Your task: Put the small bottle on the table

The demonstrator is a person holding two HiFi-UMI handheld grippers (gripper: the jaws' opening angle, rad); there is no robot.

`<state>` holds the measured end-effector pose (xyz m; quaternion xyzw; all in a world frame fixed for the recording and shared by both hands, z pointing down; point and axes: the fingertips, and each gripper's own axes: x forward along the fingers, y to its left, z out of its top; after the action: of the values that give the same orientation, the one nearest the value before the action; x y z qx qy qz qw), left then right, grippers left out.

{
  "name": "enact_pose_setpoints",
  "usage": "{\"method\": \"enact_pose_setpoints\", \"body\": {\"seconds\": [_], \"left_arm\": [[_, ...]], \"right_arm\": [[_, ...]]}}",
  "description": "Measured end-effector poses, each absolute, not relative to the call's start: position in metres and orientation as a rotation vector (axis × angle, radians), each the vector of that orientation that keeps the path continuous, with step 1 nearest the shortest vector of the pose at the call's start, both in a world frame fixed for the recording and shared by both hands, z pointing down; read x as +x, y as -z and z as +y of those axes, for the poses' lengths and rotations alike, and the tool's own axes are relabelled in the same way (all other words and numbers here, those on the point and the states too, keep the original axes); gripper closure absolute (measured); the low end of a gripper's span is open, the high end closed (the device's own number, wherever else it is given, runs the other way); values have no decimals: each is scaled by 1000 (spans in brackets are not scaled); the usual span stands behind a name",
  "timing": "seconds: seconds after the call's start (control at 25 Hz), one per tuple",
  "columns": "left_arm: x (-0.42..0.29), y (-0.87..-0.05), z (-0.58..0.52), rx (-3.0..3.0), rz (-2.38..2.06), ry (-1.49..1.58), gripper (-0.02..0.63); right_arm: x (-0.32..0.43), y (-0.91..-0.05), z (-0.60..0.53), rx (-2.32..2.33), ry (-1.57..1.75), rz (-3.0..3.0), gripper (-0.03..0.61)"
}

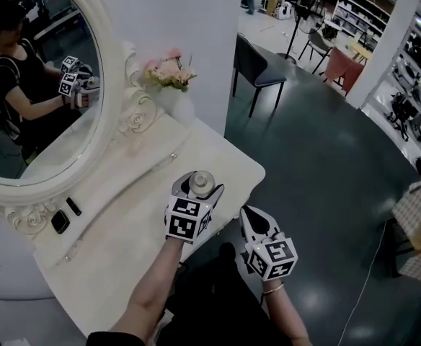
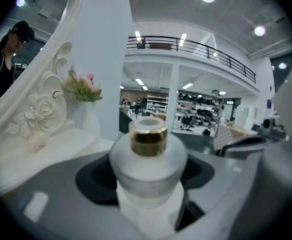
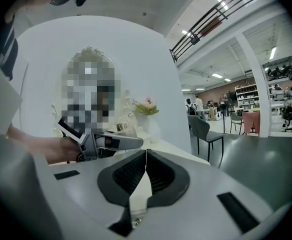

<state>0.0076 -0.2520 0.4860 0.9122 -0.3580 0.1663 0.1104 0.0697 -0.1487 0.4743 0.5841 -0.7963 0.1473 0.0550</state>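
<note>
The small bottle (image 1: 200, 179) is frosted white with a gold collar and stands upright between the jaws of my left gripper (image 1: 202, 188), which is shut on its body. It hangs over the front right part of the white dressing table (image 1: 135, 225); whether its base touches the top is hidden. In the left gripper view the bottle (image 2: 148, 159) fills the gap of the left gripper (image 2: 148, 186). My right gripper (image 1: 249, 213) is off the table's front edge, to the right of the left one. In its own view the right gripper (image 3: 146, 158) has its jaws pressed together with nothing in them.
An oval mirror (image 1: 37, 85) in a carved white frame stands at the table's back left. A white vase of pink flowers (image 1: 169, 78) is in the far corner. Two small dark items (image 1: 60, 222) lie by the mirror's foot. A dark chair (image 1: 257, 71) stands on the floor beyond.
</note>
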Motion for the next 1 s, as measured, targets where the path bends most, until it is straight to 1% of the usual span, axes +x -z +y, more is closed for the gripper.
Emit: {"method": "enact_pose_setpoints", "body": {"seconds": [0.56,1.0], "left_arm": [[41,-516,-348,2568,-1201,-555,276],[50,-546,-414,2465,-1314,-603,276]], "right_arm": [[123,-471,-233,1687,-422,-2480,574],[147,-483,-264,1644,-478,-2479,574]]}}
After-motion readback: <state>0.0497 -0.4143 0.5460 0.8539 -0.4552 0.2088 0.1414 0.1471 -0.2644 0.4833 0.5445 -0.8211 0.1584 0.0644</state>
